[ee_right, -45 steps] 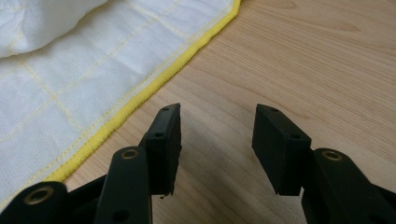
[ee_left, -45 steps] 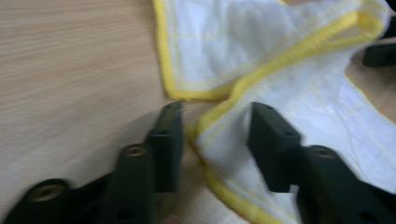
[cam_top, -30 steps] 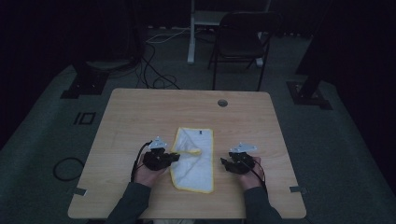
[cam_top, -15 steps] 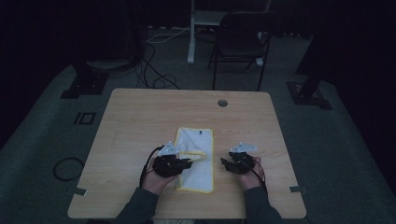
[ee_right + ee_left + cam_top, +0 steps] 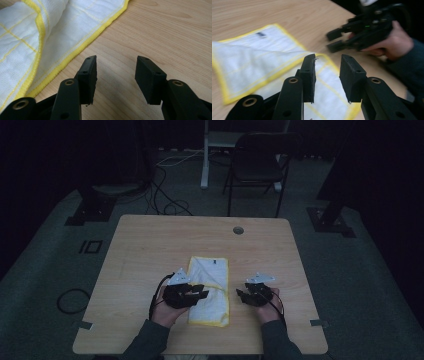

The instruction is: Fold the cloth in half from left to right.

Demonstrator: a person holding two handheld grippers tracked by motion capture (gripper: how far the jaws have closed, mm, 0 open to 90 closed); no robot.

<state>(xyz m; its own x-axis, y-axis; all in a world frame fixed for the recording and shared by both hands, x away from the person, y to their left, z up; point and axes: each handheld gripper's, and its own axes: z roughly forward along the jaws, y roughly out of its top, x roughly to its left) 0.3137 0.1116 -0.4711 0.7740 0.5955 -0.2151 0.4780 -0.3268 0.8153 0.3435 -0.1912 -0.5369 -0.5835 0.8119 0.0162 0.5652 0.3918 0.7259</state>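
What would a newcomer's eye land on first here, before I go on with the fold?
The white cloth with yellow edging stands out, folded lengthwise at the table's near middle. The left gripper hangs over its left edge; its jaws have just been opening, nothing between them. The right gripper waits open on bare wood beside the cloth's right edge.

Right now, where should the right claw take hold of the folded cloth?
Probably the yellow hem on the cloth's right long edge, approached from the right, low along the table. That edge lies flat nearest the open right claw; one jaw would need to slip beneath it.
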